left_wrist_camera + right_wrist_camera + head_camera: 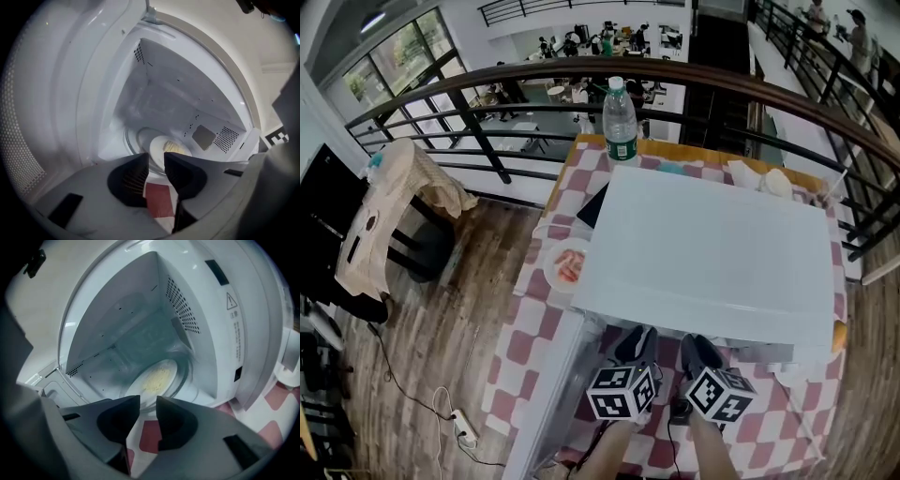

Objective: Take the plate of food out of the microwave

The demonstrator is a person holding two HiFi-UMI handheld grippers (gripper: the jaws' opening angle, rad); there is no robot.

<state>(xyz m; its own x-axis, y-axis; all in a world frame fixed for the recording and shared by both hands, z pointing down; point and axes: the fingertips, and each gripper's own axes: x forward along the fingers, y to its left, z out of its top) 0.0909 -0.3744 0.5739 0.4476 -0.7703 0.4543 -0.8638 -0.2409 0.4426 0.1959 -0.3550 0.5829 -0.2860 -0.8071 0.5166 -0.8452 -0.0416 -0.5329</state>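
Note:
The white microwave (703, 253) stands on a red-and-white checked table with its door (56, 93) swung open to the left. Inside, a white plate of yellowish food (168, 149) (154, 379) rests on the glass turntable (133, 140). My left gripper (156, 159) (636, 345) and right gripper (148, 401) (701, 354) sit side by side at the oven's mouth, just in front of the plate. Both are open, and only the checked cloth shows between each pair of jaws. Neither touches the plate.
A water bottle (620, 122) stands behind the microwave. Left of the microwave lie a small plate with reddish food (567, 265) and a dark flat object (592, 206). White items (773, 181) sit at the back right. A railing and a draped chair (394, 206) lie beyond.

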